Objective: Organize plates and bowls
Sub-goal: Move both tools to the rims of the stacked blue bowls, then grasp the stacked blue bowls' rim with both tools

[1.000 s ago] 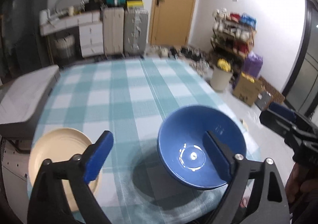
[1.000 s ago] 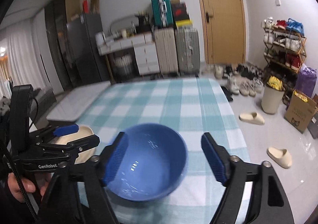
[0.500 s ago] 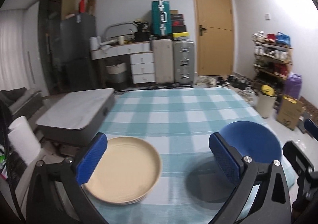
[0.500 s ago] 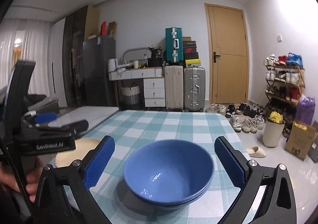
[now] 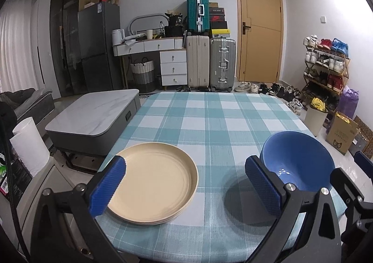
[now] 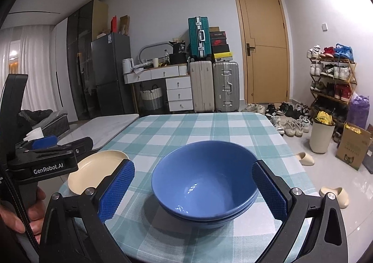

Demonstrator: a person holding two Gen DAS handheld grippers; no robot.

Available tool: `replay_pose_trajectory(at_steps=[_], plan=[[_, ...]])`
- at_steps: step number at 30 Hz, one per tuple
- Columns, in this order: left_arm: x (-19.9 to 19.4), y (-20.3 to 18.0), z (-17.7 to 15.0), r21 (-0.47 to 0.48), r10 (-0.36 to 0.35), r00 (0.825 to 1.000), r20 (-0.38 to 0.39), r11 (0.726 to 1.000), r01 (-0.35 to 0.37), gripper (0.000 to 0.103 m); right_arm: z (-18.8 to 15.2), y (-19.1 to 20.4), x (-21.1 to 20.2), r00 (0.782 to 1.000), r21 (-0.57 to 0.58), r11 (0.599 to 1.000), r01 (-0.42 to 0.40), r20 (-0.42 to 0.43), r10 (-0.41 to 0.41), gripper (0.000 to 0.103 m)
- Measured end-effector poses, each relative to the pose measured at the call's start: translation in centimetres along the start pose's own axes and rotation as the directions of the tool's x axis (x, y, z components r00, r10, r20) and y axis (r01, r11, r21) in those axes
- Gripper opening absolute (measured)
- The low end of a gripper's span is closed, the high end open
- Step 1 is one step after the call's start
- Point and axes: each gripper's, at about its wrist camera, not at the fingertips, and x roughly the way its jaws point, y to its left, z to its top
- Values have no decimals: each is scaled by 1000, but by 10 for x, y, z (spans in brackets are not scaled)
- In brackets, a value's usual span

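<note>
A: Left wrist view first. What sits on the teal-and-white checked tablecloth point(image 5: 209, 123)?

B: A stack of cream round plates point(image 5: 155, 183) near the front left edge, the top plate bare. To its right, apart from it, a stack of glossy blue bowls point(image 5: 297, 160), near the front right edge.

A: And the left gripper point(image 5: 185, 187)?

B: Its jaws stand spread as wide as they go, blue ribbed pads point(image 5: 107, 187) gripping nothing. One pad overlaps the plates' left rim in the picture; whether it touches I cannot tell. The other pad is just left of the bowls.

A: Right wrist view, then. The bowls?

B: Here the nested stack of blue bowls point(image 6: 205, 181) shows clearly, rims layered at the side; I make out at least two. The top bowl holds nothing, only light reflections on the glaze.

A: The right gripper point(image 6: 192, 191)?

B: Also fully spread, pads on either side of the bowls, clear of the rims, holding nothing. The bowls rest on the cloth between them.

A: Anything else there?

B: The cream plates point(image 6: 98, 173) appear at the left, partly behind the pad. A hand point(image 6: 22, 210) grips the other black tool's handle at the left edge.
</note>
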Motion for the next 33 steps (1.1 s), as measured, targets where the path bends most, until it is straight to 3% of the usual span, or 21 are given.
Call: replay_pose_trajectory(at_steps=[6,9,12,14,16,19,20,23,25,28,30,33], plan=[[4,-7,-3,19,-54,998,-23,998,55,103,1,-4,-1,1000,1,1000,11,-6,-11,102],[15,-14,-2,47,-66,995,-74,996,69,103,3,-7,0,1000,-14,1000,16,-19,-16,102],[36,-24,3,62,-108,980,-165,991,120,103,13,-15,3,998,-31,998,47,-27,-48,102],[54,-32,9,54,-138,961,-239,986,155,103,20,-26,5,997,-23,998,64,-30,-65,102],[65,-40,14,53,-173,946,-274,979,195,103,28,-42,12,995,1,997,82,-58,-82,102],[78,-63,24,135,-169,949,-268,968,210,103,37,-66,32,982,30,995,96,-164,-89,102],[84,-69,25,163,-170,942,-290,961,223,103,38,-72,38,977,38,994,100,-196,-90,102],[110,-87,24,204,-184,898,-401,937,283,103,35,-96,61,949,74,990,124,-301,-96,102],[126,-95,20,190,-216,846,-487,920,344,103,29,-110,76,926,108,987,116,-372,-68,102],[146,-107,15,177,-238,766,-598,892,415,103,16,-129,102,875,199,978,65,-483,40,102],[153,-111,14,177,-241,734,-635,880,442,102,8,-136,117,839,248,968,43,-536,100,102],[167,-113,16,153,-250,680,-690,867,474,102,2,-144,131,805,316,949,21,-568,171,102]])
